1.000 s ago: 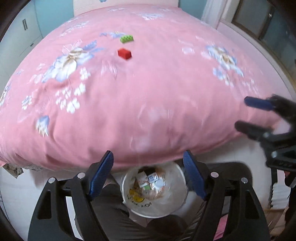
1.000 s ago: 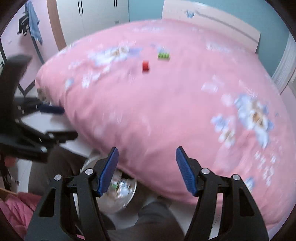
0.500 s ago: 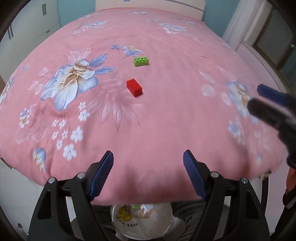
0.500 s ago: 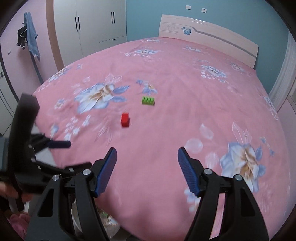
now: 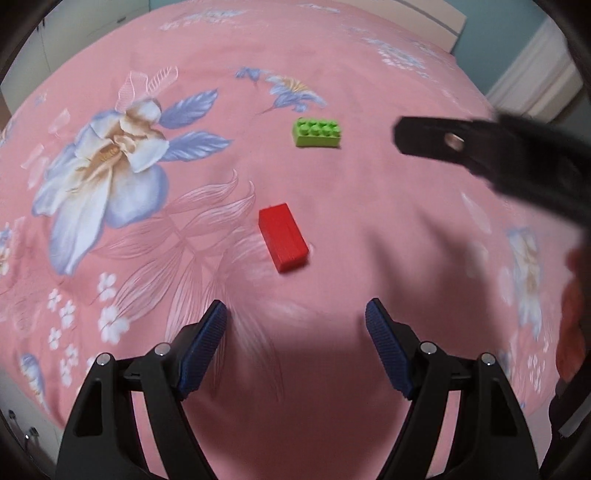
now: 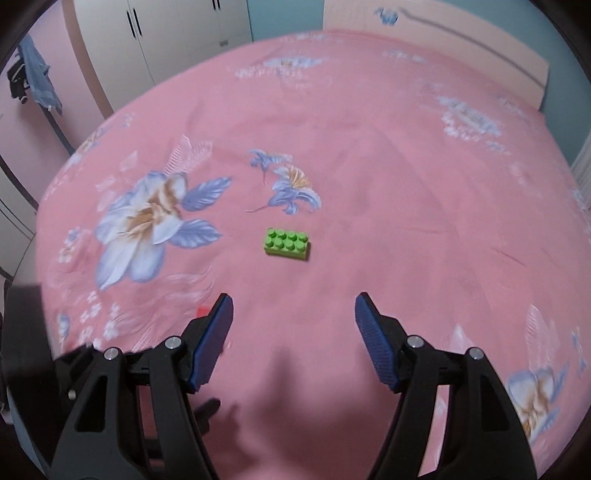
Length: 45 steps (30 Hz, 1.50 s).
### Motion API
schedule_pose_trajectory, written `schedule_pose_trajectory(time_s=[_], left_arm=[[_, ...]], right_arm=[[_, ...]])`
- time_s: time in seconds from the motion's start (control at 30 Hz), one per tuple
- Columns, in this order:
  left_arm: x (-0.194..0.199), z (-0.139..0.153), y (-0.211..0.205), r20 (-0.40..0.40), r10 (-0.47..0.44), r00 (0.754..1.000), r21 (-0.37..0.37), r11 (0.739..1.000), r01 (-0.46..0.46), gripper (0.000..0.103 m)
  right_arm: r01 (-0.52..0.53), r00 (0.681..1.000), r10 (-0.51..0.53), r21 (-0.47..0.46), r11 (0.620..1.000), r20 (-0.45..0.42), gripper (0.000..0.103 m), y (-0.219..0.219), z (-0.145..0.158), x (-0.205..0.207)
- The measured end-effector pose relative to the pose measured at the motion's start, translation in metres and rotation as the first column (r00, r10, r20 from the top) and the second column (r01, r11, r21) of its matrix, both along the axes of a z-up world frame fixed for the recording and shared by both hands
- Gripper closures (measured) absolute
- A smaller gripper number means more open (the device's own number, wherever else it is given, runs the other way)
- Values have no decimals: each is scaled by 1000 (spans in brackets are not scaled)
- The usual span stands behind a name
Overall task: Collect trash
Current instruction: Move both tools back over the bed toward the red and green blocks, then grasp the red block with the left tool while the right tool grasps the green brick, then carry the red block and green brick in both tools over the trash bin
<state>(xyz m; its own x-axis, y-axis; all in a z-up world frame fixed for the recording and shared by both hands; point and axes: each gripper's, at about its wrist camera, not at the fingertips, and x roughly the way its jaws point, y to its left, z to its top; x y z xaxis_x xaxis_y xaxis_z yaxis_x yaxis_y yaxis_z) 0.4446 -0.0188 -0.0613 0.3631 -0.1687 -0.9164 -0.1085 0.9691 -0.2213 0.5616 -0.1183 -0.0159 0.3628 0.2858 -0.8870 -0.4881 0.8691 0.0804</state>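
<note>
1. We see the red brick (image 5: pixel 283 237) lying on its side on the pink floral bedspread (image 5: pixel 369 221), just beyond the tips of the left gripper (image 5: pixel 295 325) and in line with the gap between them.
2. The green brick (image 5: pixel 317 133) sits studs up farther out on the bedspread, a little to the right of the red one and apart from it; in the right wrist view the same green brick (image 6: pixel 287 244) lies ahead of the right gripper (image 6: pixel 293 317), near a small blue flower print.
3. We find the left gripper's fingers (image 5: pixel 207 339) spread wide and released, with nothing between them, only bedspread below.
4. The right gripper's fingers (image 6: pixel 214 336) have just been opening; they stand apart and hold nothing. A sliver of red shows just behind the left finger in that view.
5. In the left wrist view the right gripper (image 5: pixel 480 147) crosses in from the right as a blurred black bar, its tip to the right of the green brick.
6. Around the bed we see a pale headboard (image 6: pixel 443 40) at the far end, white wardrobe doors (image 6: pixel 177 33) at the far left, and a blue garment (image 6: pixel 40 77) hanging at the left edge.
</note>
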Motion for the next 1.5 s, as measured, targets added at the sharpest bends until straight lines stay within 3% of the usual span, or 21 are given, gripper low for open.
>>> schedule_pose_trajectory(time_s=[0.2, 0.5, 0.63, 0.67, 0.77, 1.0, 1.13, 1.5], left_arm=[[20, -17, 1, -2, 9, 1000, -6, 1000, -9, 24], [34, -25, 10, 7, -13, 1000, 1, 1000, 13, 62], [36, -27, 15, 11, -33, 999, 9, 999, 33, 81], [36, -27, 16, 14, -39, 999, 4, 999, 39, 81], [32, -25, 20, 19, -56, 998, 5, 998, 56, 81], [13, -8, 28, 38, -102, 994, 38, 994, 101, 81], [-9, 8, 27, 63, -131, 989, 79, 989, 126, 81], [-73, 96, 28, 200, -205, 958, 198, 966, 166, 81]], right_arm=[[-1, 995, 1, 6, 1000, -99, 34, 31, -35, 51], [52, 980, -57, -30, 998, -193, 35, 49, -79, 83], [59, 982, -67, -50, 997, -175, 52, 51, -89, 82], [53, 984, -63, -58, 997, -167, 58, 52, -90, 81], [57, 988, -64, -59, 997, -140, 58, 49, -87, 74], [57, 995, -62, -67, 996, -78, 58, 29, -63, 37], [55, 998, -58, -71, 996, -31, 58, 13, -32, 0], [40, 992, -29, -85, 996, 121, 58, -26, 62, -115]])
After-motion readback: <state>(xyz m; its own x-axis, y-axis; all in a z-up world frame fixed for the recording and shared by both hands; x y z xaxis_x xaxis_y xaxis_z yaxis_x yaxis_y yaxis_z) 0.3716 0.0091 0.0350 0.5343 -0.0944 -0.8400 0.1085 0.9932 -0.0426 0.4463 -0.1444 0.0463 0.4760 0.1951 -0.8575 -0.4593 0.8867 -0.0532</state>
